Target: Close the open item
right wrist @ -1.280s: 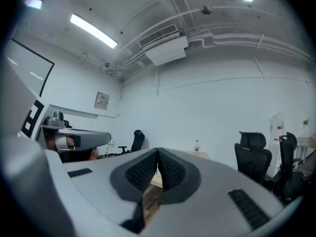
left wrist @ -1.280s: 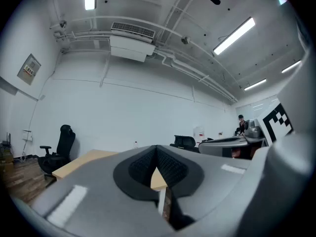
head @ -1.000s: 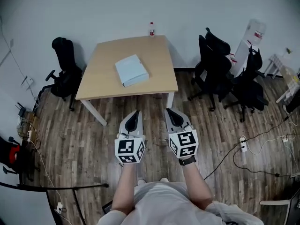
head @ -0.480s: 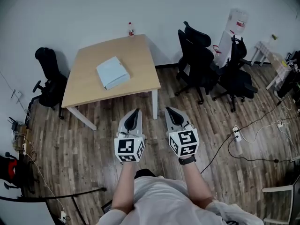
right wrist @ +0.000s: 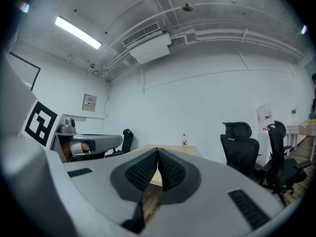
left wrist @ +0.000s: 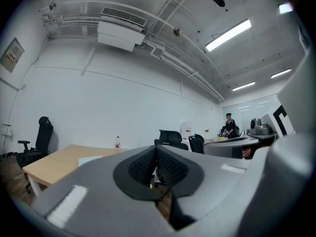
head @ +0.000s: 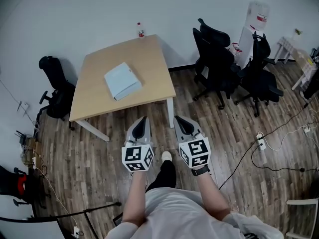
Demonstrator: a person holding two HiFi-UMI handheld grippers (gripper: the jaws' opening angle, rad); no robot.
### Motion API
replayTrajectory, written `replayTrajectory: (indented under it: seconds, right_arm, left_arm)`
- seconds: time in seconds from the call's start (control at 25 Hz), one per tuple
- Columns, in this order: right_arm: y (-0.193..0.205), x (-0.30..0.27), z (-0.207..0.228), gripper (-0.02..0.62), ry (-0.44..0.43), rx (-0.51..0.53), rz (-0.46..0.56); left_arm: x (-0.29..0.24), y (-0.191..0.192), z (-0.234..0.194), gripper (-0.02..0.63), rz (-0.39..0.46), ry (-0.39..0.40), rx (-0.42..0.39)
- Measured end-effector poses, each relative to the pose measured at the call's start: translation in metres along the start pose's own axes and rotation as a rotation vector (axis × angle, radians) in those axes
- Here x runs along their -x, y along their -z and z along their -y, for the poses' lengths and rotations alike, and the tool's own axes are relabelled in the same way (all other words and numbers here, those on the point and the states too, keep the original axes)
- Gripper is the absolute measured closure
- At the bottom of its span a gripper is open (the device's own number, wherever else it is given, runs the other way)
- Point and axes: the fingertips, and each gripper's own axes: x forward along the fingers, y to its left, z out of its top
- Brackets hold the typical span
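1. The left gripper [head: 143, 121] and the right gripper [head: 179, 121] each had their jaws pressed together with nothing between them. Both hung over the wooden floor, well apart from the table [head: 154, 59].
2. Arriving that way, they could probably only push. A push on a light, flat thing on a smooth tabletop might slide it instead of closing it.
3. A hard shove toward the far edge might send it at the small bottle [head: 141, 30] standing there, though the two were well apart.
4. The pale blue item [head: 122, 80] lay flat and skewed near the middle of the table. It looked rectangular and thin, like a box or folder.
5. From that distance, which part stood open could not be told, so misjudging the hinge side was a real risk.
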Motion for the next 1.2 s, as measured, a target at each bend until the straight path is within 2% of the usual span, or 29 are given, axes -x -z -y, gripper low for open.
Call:
replayTrajectory:
  seconds: [0.2,0.52,0.68,1.0,1.2]
  right_arm:
    - [0.01,-0.073,0.011,0.581,-0.044,0.021,-0.03]
    - [-0.008,-0.229,0.013,0.581,-0.174,0.057,-0.057]
    - [-0.008,-0.299,0.024,0.581,-0.195,0.053,-0.077]
    - [0.008,-0.377,0.045,0.581,-0.275,0.045,-0.134]
    - [0.011,-0.434,0.062,0.581,-0.371,0.046,-0.14]
  left_arm:
    - [-0.054,0.012,-0.049,0.596,-0.002,-0.042,0.023]
    - [-0.154,0.002,-0.153,0.596,0.01,-0.127,0.051]
    - [-0.199,0.006,-0.198,0.596,-0.007,-0.155,0.047]
    - [-0.254,0.025,-0.244,0.597,-0.054,-0.219,0.061]
    - [-0.294,0.029,-0.275,0.597,-0.069,-0.311,0.057]
